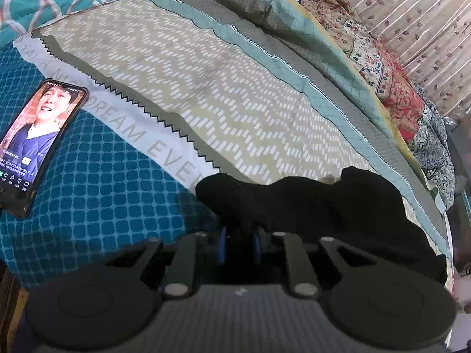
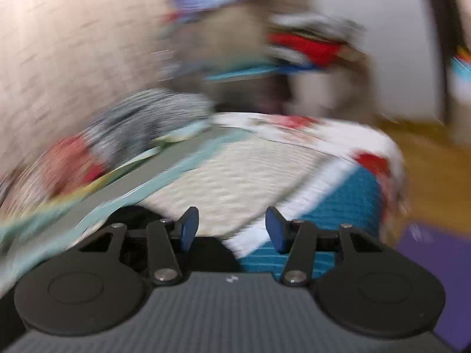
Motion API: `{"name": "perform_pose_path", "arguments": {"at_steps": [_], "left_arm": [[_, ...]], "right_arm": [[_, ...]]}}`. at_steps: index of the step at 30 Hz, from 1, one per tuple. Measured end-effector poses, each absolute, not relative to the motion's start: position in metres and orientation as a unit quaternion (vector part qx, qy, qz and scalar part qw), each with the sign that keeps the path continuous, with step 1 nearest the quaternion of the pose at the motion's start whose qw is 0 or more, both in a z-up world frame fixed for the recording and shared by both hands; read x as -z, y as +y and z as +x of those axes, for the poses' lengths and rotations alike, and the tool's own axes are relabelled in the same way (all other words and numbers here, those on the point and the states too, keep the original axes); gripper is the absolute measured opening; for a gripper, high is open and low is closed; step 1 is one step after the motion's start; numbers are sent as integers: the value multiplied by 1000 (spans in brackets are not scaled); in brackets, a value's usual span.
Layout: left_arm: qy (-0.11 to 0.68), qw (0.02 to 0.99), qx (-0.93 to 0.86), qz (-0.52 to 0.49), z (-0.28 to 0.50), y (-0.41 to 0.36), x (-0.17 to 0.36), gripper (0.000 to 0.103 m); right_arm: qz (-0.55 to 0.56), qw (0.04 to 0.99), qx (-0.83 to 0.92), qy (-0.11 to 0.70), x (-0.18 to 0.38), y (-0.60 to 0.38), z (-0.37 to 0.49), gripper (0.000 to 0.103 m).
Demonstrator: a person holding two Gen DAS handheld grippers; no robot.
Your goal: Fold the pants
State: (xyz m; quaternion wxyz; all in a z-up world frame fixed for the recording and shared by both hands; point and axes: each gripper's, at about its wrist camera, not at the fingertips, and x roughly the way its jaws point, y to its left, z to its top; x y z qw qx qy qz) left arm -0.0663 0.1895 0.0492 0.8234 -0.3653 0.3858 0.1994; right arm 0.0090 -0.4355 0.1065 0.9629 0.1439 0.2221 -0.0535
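At the left edge of the left wrist view a black smartphone with a lit screen (image 1: pixel 35 147) lies on the blue checked bed cover (image 1: pixel 97 206); lower centre, the left tongs (image 1: pixel 240 242) are pinched on a bunched edge of the black fabric pants (image 1: pixel 338 206), which lie crumpled toward the lower right on the beige zigzag-patterned sheet (image 1: pixel 206 88). In the blurred right wrist view the right tongs (image 2: pixel 232 229) stand apart, holding nothing, above the same sheet. The step likely goes best if the right tongs take the opposite edge before the cloth is spread flat.
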Motion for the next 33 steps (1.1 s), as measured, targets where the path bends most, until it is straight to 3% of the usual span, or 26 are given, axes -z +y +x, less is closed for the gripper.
{"name": "perform_pose_path", "arguments": {"at_steps": [4, 6, 8, 10, 11, 18, 19, 20, 23, 24, 25, 29, 33], "left_arm": [[391, 825, -204, -352, -66, 181, -53, 16], [392, 826, -204, -350, -66, 179, -56, 16], [391, 827, -203, -349, -68, 177, -61, 16], [391, 828, -205, -346, -69, 176, -65, 17], [391, 828, -205, -345, -70, 176, -66, 17], [398, 824, -224, -336, -64, 168, -70, 17], [398, 824, -227, -335, -63, 166, -71, 17], [399, 823, -229, -333, -62, 165, -71, 17], [404, 821, -235, -329, -61, 160, -68, 17], [406, 819, -238, -329, -61, 159, -67, 17], [407, 818, -239, -329, -61, 158, -66, 17], [417, 813, -245, -324, -62, 159, -61, 18], [431, 805, -252, -322, -58, 160, -54, 23]], "right_arm": [[8, 964, -49, 260, -90, -391, 2, 54], [-51, 951, -61, 298, -69, -373, 10, 67], [-115, 936, -64, 326, -43, -361, 19, 71], [-185, 919, -39, 345, -22, -357, 23, 34], [-173, 918, -40, 354, -22, -364, 27, 24], [168, 943, -9, 287, -105, -498, 62, 23], [188, 943, 15, 274, -113, -517, 73, 21], [196, 942, 35, 269, -116, -530, 84, 7], [194, 930, 130, 284, -106, -562, 124, 14], [191, 920, 172, 296, -97, -573, 132, 29], [195, 907, 206, 312, -89, -581, 137, 36], [277, 888, 229, 289, -67, -598, 100, 38], [255, 908, 197, 267, -80, -572, 86, 38]]}}
